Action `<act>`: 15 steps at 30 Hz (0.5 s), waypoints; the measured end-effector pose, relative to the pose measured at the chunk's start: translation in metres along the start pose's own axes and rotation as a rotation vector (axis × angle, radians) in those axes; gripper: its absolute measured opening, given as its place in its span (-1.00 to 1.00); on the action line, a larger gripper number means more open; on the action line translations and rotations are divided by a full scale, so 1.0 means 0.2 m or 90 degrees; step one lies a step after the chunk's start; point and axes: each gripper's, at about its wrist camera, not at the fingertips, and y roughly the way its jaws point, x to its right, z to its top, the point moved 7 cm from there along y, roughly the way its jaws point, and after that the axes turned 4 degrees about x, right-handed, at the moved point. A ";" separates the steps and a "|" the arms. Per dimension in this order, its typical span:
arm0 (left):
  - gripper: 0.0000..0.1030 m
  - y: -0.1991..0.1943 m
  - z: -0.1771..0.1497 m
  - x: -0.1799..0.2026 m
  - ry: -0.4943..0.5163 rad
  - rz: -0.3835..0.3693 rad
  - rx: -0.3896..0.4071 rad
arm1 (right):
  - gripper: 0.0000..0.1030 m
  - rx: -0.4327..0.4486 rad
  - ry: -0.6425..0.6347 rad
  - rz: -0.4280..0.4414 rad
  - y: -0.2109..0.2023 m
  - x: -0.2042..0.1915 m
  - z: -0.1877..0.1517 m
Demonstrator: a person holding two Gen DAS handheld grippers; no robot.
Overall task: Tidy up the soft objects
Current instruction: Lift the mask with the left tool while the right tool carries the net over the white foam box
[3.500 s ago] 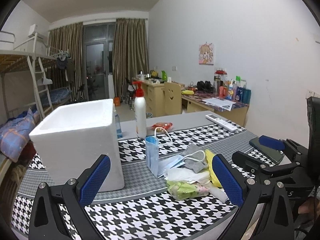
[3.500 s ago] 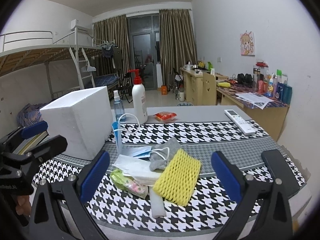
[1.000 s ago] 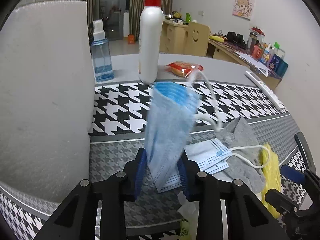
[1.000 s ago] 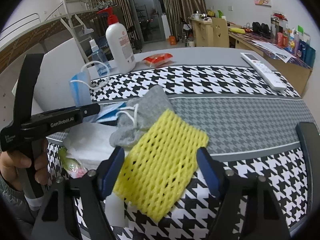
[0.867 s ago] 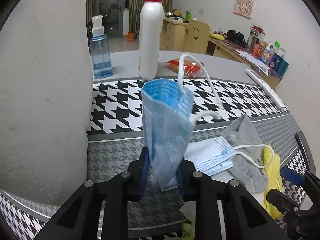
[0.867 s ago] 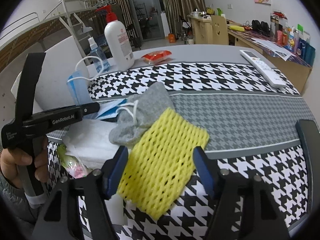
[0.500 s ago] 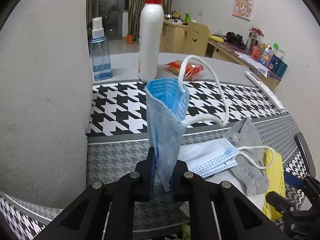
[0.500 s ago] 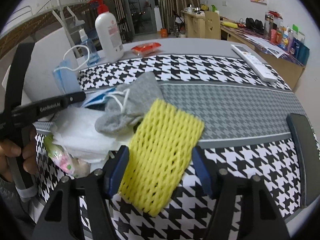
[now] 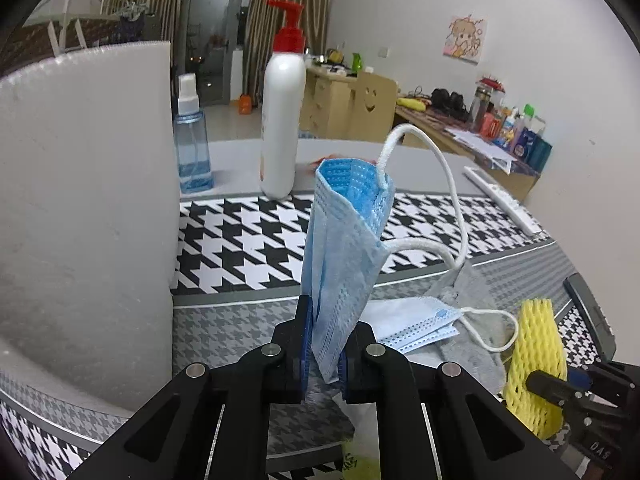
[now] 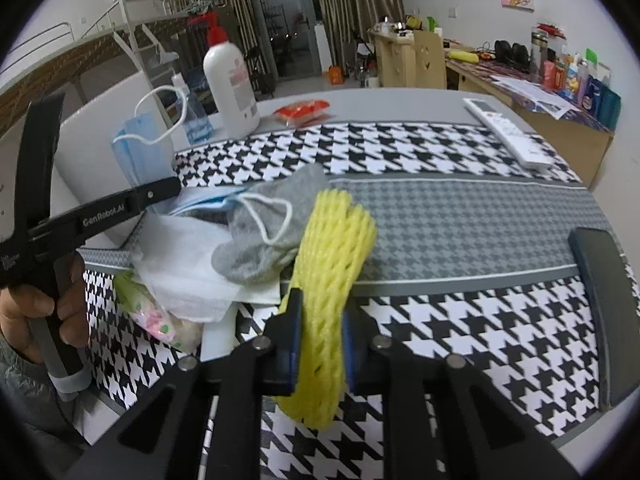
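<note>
since half a second ago your right tongs [image 10: 318,344] have just been closing: the pads stood wide on either side of the yellow foam net [image 10: 332,276] then, and now they pinch it, folding it into a narrow roll. your left tongs [image 9: 323,354] were already clamped on the blue face mask [image 9: 344,248] half a second ago and remain so; a second ago they stood wider around it.

orientation of the held items:
- blue face mask: long axis upright, lower end between the pads, upper open edge pointing up, white ear loop arching off to the right in the left wrist view.
- yellow foam net: long axis running away from the right tongs toward the far side of the desk [image 10: 460,216], near end hanging below the pads.

position: both items are at the near part of the houndstooth-covered desk, beside the pile holding a second face mask [image 9: 416,320], a grey sock [image 10: 272,224] and white tissue [image 10: 188,256].

container: the white foam box [image 9: 80,216] stands just left of the blue face mask. you cannot see its inside from either view.
</note>
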 end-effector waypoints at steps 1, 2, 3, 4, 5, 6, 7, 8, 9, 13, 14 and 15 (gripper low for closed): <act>-0.79 -0.01 0.01 0.00 0.001 0.001 0.006 | -0.60 0.004 0.001 0.000 -0.01 0.00 0.01; -0.79 -0.03 0.02 0.00 0.004 0.001 0.017 | -0.60 0.010 0.003 -0.001 -0.02 0.00 0.01; -0.79 -0.05 0.02 0.00 0.006 0.000 0.025 | -0.60 0.015 0.003 -0.004 -0.03 0.00 0.02; -0.79 -0.08 0.03 0.00 0.007 0.001 0.033 | -0.60 0.021 0.002 -0.008 -0.05 0.01 0.02; -0.79 -0.10 0.04 0.01 0.009 0.003 0.046 | -0.60 0.026 0.000 -0.011 -0.06 0.01 0.03; -0.79 -0.12 0.05 0.01 0.012 0.004 0.054 | -0.60 0.032 0.000 -0.012 -0.07 0.01 0.03; -0.79 -0.15 0.06 0.02 0.017 -0.001 0.061 | -0.60 0.038 0.000 -0.012 -0.09 0.01 0.04; -0.79 -0.16 0.06 0.03 0.019 -0.012 0.060 | -0.60 0.045 -0.001 -0.012 -0.10 0.01 0.05; -0.79 -0.17 0.05 0.05 0.023 -0.027 0.053 | -0.60 0.051 0.000 -0.010 -0.11 0.01 0.05; -0.79 -0.25 0.05 0.08 0.033 -0.044 0.065 | -0.60 0.071 -0.002 -0.003 -0.15 -0.01 0.07; -0.79 -0.28 0.06 0.08 0.038 -0.040 0.078 | -0.60 0.074 -0.005 -0.001 -0.16 -0.02 0.08; -0.79 -0.30 0.07 0.07 0.040 -0.038 0.085 | -0.60 0.076 -0.007 0.000 -0.17 -0.03 0.08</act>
